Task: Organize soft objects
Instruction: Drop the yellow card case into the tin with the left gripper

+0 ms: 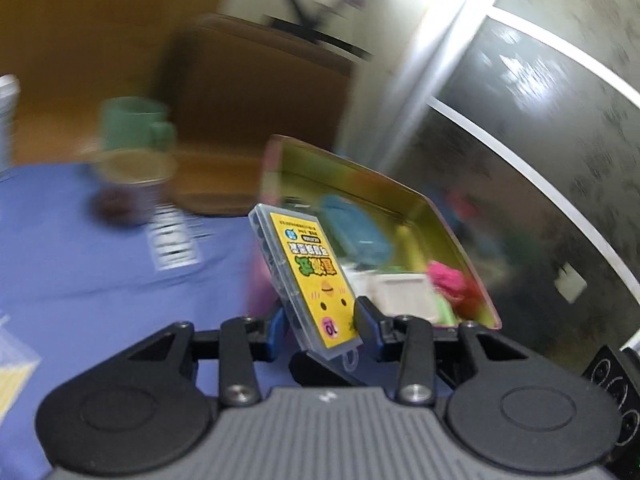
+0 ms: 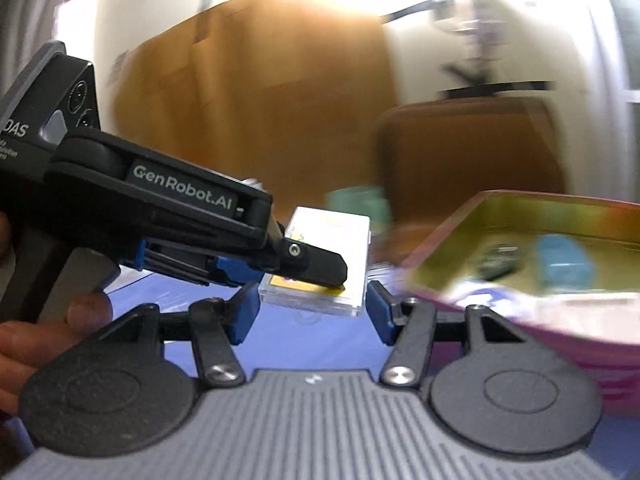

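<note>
Yellow-labelled clear case (image 1: 308, 276) pinched in left tongs (image 1: 320, 320); right tongs (image 2: 312, 312) agape, surroundings blurred.

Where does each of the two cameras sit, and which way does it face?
Left wrist: sits on the left gripper, facing along its fingers at the yellow-labelled clear case they clamp, with the open tin beyond.
Right wrist: sits on the right gripper, facing the left gripper and the person's hand.
Shared: the case, tin, blue cloth and green mug.
</note>
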The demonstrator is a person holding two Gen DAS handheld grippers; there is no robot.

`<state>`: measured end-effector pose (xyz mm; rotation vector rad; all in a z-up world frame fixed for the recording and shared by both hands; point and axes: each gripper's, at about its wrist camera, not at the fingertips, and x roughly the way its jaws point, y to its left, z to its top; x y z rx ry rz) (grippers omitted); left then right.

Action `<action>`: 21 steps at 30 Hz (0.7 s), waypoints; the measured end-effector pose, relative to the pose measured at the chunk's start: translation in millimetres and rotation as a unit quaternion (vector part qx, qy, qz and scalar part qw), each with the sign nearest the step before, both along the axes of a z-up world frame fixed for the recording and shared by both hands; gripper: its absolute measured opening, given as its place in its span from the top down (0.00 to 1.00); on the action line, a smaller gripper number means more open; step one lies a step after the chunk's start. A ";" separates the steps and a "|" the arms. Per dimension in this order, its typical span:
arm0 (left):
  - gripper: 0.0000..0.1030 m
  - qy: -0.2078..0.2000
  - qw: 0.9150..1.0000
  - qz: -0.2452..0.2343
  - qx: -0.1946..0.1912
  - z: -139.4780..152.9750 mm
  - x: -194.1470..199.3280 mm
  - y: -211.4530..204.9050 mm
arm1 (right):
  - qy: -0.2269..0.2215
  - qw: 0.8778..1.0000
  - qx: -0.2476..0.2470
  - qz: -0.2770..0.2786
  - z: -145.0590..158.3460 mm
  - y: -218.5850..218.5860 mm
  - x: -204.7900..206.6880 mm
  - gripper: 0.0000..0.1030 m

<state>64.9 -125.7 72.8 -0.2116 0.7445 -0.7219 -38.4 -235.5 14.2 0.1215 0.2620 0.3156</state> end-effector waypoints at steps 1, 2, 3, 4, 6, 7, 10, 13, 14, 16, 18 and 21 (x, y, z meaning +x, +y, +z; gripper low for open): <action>0.65 0.000 1.000 -0.016 0.002 0.6 4.9 -20.0 | 0.000 1.000 0.006 -0.019 0.8 -14.0 -0.2 0.41; 0.65 -0.001 1.000 -0.029 0.004 -0.6 8.0 -35.7 | 0.001 0.999 0.011 -0.037 1.6 -27.0 -0.1 0.41; 0.65 -0.001 0.999 -0.042 0.007 -1.7 11.5 -52.2 | 0.001 0.999 0.016 -0.052 0.9 -38.3 0.7 0.41; 0.65 -0.003 0.998 -0.055 0.011 -2.7 14.5 -71.0 | 0.002 0.997 0.021 -0.072 0.8 -52.6 0.0 0.41; 0.65 -0.003 0.997 -0.075 0.017 -6.0 16.7 -99.3 | 0.007 0.994 0.029 -0.102 -1.4 -74.1 1.7 0.41; 0.65 -0.002 0.996 -0.083 0.022 -8.1 18.7 -112.4 | 0.010 0.993 0.034 -0.116 -2.8 -85.2 2.4 0.41; 0.64 0.004 0.995 -0.099 0.033 -14.4 28.7 -144.6 | 0.022 0.988 0.040 -0.150 -7.4 -112.2 4.6 0.41; 0.60 0.000 0.994 -0.096 0.048 -19.7 39.6 -168.4 | 0.035 0.983 0.019 -0.180 -9.8 -125.1 21.0 0.41; 0.60 -0.008 0.994 -0.089 0.058 -20.3 41.0 -170.1 | 0.040 0.979 -0.005 -0.200 -11.1 -127.5 32.4 0.41; 0.56 -0.024 0.995 -0.076 0.062 -19.6 40.1 -170.2 | 0.051 0.967 -0.046 -0.243 -14.8 -136.0 51.0 0.38; 0.56 -0.030 0.995 -0.078 0.058 -17.5 37.3 -165.3 | 0.053 0.967 -0.039 -0.247 -18.8 -146.7 54.2 0.39; 0.56 -0.046 0.994 -0.072 0.067 -15.7 31.2 -156.4 | 0.040 0.968 -0.021 -0.246 -22.3 -148.8 47.4 0.40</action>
